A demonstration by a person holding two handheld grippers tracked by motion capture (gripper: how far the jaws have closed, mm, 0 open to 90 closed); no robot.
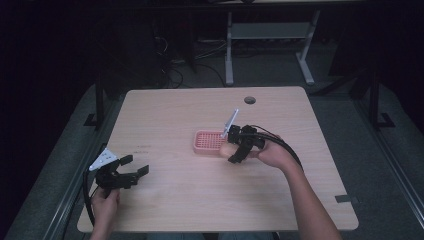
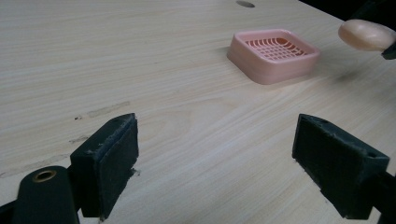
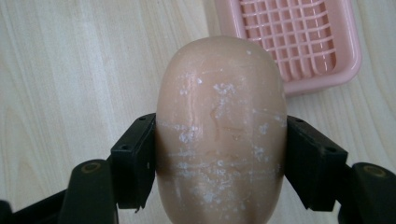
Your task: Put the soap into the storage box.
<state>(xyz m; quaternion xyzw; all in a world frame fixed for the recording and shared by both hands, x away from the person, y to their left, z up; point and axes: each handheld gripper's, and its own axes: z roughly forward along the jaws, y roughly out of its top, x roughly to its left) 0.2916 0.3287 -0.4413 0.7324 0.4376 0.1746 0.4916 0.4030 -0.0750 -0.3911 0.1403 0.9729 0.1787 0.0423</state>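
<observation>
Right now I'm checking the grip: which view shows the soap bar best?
The right gripper view: the soap bar sits large between both pads. The left gripper view catches one end at the frame edge; the high view shows a sliver.

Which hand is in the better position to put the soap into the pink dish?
The right. The right gripper already clamps the soap beside the pink dish. The left gripper is open, empty and farther away.
</observation>
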